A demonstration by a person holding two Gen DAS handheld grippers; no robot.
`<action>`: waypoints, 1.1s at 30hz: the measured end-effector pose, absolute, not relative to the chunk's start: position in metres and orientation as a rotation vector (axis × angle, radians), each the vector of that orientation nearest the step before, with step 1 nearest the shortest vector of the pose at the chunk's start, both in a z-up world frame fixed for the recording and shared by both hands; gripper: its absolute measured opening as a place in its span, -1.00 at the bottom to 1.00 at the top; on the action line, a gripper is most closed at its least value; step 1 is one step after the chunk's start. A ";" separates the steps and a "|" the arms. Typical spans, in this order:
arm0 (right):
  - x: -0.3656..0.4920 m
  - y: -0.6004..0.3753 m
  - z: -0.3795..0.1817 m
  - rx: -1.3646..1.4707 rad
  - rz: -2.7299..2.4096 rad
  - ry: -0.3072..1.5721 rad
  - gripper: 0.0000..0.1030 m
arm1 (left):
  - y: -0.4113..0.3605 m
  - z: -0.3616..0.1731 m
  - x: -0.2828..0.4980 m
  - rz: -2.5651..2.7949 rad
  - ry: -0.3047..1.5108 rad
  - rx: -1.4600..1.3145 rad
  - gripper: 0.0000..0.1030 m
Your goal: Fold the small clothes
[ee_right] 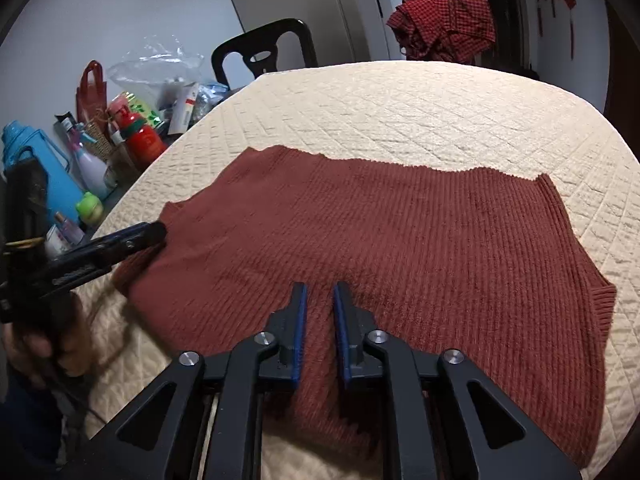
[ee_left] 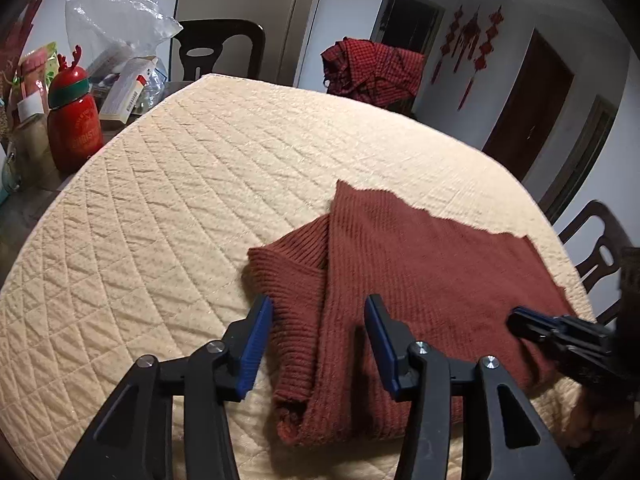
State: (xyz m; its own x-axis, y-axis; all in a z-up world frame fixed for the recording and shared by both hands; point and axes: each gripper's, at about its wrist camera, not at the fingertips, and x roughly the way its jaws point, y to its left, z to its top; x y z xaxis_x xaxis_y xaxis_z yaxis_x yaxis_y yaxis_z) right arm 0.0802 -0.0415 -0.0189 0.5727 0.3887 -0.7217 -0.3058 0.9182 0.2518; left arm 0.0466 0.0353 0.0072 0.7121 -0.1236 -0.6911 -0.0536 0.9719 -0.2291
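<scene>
A rust-red ribbed knit sweater (ee_left: 420,272) lies flat on the cream quilted cover (ee_left: 180,180) of a round table. One sleeve (ee_left: 296,272) is folded in along its left side. My left gripper (ee_left: 319,304) hovers over that sleeve, open, with its blue pads wide apart and gripping nothing. From the right wrist view it shows side-on at the sweater's (ee_right: 380,232) left edge, as the left gripper (ee_right: 154,234) held by a hand. My right gripper (ee_right: 320,288) sits low over the near middle of the sweater. Its pads stand a narrow gap apart with fabric showing flat between them. It also appears as the right gripper (ee_left: 520,320) at the sweater's right side.
A red checked cloth (ee_left: 372,72) hangs over a chair behind the table. Clutter stands at the left: a red antlered bottle (ee_left: 72,120), boxes, a clear plastic bag (ee_left: 116,16) and a blue jug (ee_right: 36,168). Dark chairs (ee_left: 220,48) (ee_left: 596,248) ring the table.
</scene>
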 end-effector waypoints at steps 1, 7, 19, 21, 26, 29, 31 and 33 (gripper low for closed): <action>0.082 -0.041 -0.018 0.105 0.407 0.874 -0.75 | 0.036 0.008 0.047 -0.046 0.773 -0.246 0.05; 0.091 -0.035 -0.014 0.081 0.392 0.872 -0.75 | 0.039 -0.003 0.055 -0.082 0.806 -0.280 0.14; 0.110 -0.022 -0.010 0.085 0.387 0.872 -0.75 | 0.053 -0.007 0.064 -0.074 0.813 -0.336 0.17; 0.103 -0.019 -0.010 0.083 0.413 0.863 -0.75 | 0.055 -0.007 0.065 -0.073 0.812 -0.347 0.17; 0.085 -0.017 -0.017 0.090 0.431 0.873 -0.75 | 0.058 -0.007 0.070 -0.057 0.815 -0.367 0.18; 0.069 -0.021 -0.017 0.105 0.443 0.879 -0.75 | 0.056 -0.007 0.068 -0.056 0.817 -0.360 0.18; 0.057 -0.023 -0.017 0.104 0.449 0.879 -0.75 | 0.056 -0.007 0.065 -0.067 0.820 -0.366 0.17; 0.050 -0.025 -0.016 0.114 0.453 0.885 -0.75 | 0.055 -0.007 0.059 -0.079 0.822 -0.380 0.17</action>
State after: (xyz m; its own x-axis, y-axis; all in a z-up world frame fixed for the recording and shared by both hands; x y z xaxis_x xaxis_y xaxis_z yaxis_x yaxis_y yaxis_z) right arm 0.0505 -0.0252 -0.0163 0.5458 0.4273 -0.7207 -0.3349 0.8997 0.2799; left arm 0.0585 0.0550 -0.0069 0.6822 -0.2141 -0.6991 -0.0771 0.9298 -0.3599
